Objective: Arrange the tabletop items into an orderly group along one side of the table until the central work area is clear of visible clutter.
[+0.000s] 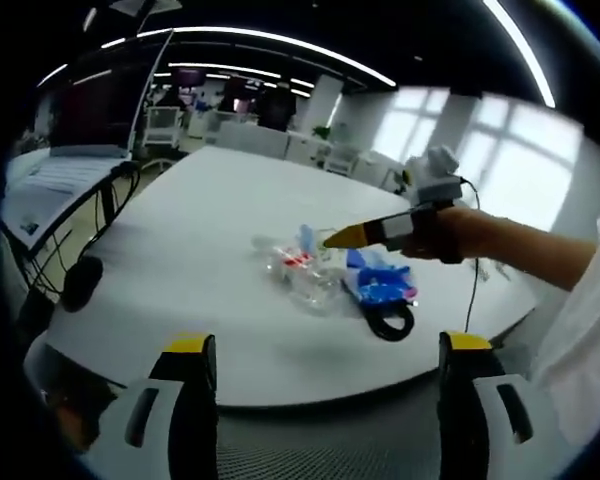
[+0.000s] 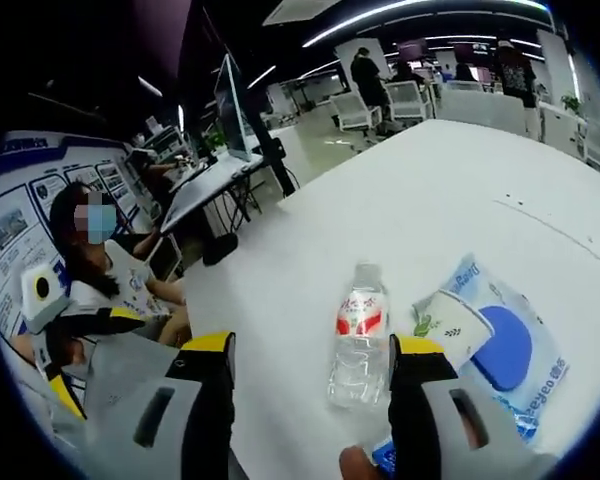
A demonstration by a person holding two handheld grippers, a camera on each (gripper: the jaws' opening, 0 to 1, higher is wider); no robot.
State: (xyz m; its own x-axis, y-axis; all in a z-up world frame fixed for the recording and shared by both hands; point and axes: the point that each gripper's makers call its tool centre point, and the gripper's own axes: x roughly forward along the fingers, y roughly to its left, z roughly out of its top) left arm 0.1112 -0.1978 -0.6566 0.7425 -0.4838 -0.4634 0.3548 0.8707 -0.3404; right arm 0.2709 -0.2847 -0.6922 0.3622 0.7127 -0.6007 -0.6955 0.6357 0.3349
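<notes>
Right gripper (image 2: 313,372) first: its yellow-tipped fingers (image 2: 208,362) stand wide apart, holding nothing, low over the white tabletop (image 2: 450,190). Between them lies a clear plastic bottle (image 2: 357,335) on its side, white cap pointing away, red label round the middle; whether either finger touches it, I cannot tell. Just beside the bottle's right is a white paper cup (image 2: 452,322) with a green leaf print, tipped over and resting on a flat blue-and-white wipes pack (image 2: 508,352), glossy, with a round dark-blue lid. A person sits off the tabletop's left edge in this view, by a desk with a monitor (image 2: 231,106).

Over to the left gripper (image 1: 329,365): fingers (image 1: 190,372) spread open as well, empty, hovering off the near rim of the round, smooth tabletop (image 1: 210,200). Out near its right edge the clutter sits in one tight cluster: the bottle (image 1: 292,262), the wipes pack (image 1: 380,282) and a black loop (image 1: 388,322) touching the pack's near end. The right gripper (image 1: 332,238) reaches in from the right, yellow tip just above the bottle, held in a hand (image 1: 455,233). A laptop (image 1: 55,175) sits on a stand to the left.
</notes>
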